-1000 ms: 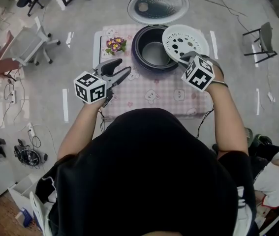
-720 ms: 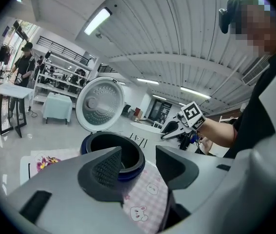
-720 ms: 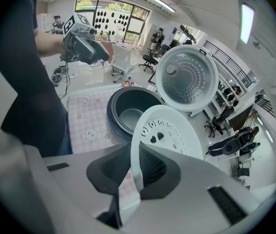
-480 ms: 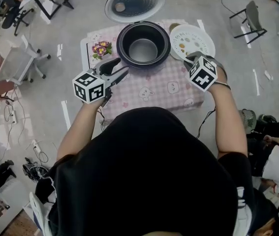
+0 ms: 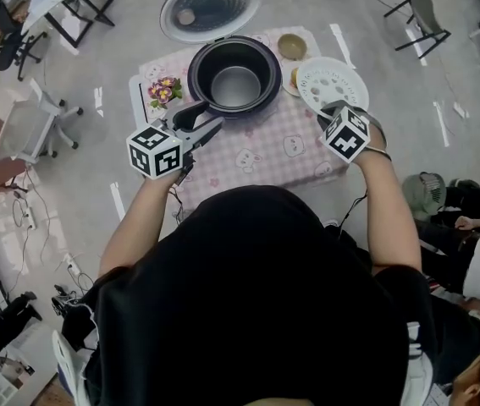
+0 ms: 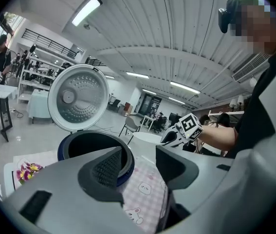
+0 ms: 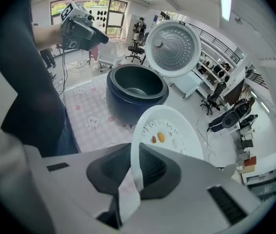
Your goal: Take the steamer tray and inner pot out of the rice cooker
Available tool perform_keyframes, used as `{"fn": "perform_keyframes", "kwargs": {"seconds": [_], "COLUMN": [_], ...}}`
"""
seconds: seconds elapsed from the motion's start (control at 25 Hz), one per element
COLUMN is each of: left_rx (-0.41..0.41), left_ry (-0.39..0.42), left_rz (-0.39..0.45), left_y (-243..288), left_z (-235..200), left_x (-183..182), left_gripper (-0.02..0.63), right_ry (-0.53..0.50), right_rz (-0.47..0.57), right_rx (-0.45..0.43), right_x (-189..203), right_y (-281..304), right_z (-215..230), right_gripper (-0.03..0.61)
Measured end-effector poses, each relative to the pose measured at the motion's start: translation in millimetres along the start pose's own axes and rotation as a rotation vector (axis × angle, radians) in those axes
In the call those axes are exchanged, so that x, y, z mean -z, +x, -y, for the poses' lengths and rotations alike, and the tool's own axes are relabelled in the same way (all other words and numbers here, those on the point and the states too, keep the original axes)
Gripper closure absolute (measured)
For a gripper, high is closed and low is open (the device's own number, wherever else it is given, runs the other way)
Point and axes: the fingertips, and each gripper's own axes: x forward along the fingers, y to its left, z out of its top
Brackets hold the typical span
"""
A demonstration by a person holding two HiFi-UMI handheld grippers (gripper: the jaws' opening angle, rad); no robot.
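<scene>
The dark rice cooker [image 5: 234, 76] stands on the table with its lid [image 5: 210, 5] swung open behind it; the inner pot [image 5: 235, 85] sits inside. My right gripper [image 5: 331, 112] is shut on the near rim of the white perforated steamer tray [image 5: 331, 85], which hangs tilted to the right of the cooker, apart from it. In the right gripper view the tray's rim [image 7: 169, 135] is pinched between the pads [image 7: 150, 165]. My left gripper [image 5: 210, 118] is open and empty, just in front of the cooker's left side [image 6: 96, 147].
A pink checked cloth covers the small table [image 5: 265, 146]. A flower pot [image 5: 162, 90] stands left of the cooker and a small bowl [image 5: 291, 46] behind the tray. Chairs [image 5: 422, 15] and desks stand on the floor around.
The right gripper has carried the tray from over the cooker's right rim out to the right and a little lower. The left gripper has shifted slightly, still open.
</scene>
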Motion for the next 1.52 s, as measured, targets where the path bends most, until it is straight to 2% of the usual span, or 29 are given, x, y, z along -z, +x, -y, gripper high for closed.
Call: {"fn": "perform_keyframes", "kwargs": {"seconds": [0.52,0.92,1.52], "left_rx": [-0.002,-0.028,-0.058], "left_ry": [-0.006,-0.034,-0.051], "left_rz": [-0.029,-0.037,-0.052], "left_y": [9.3,6.2,6.2], "left_z": [8.2,-0.2,-8.7], "left_x": [2.8,12.0,23.9], "left_gripper": [0.374,0.374,0.374], "right_ry": [0.096,0.125,0.097], "right_rz": [-0.023,-0.048,-0.097], "right_rx": [-0.089,-0.146,-0.168], "right_x": [43.9,68.0,90.4], "right_y": [58.3,110.7,171.4], "right_z": [-29.7,-49.9,-79.4], "right_gripper": [0.528,0.529,0.528]}}
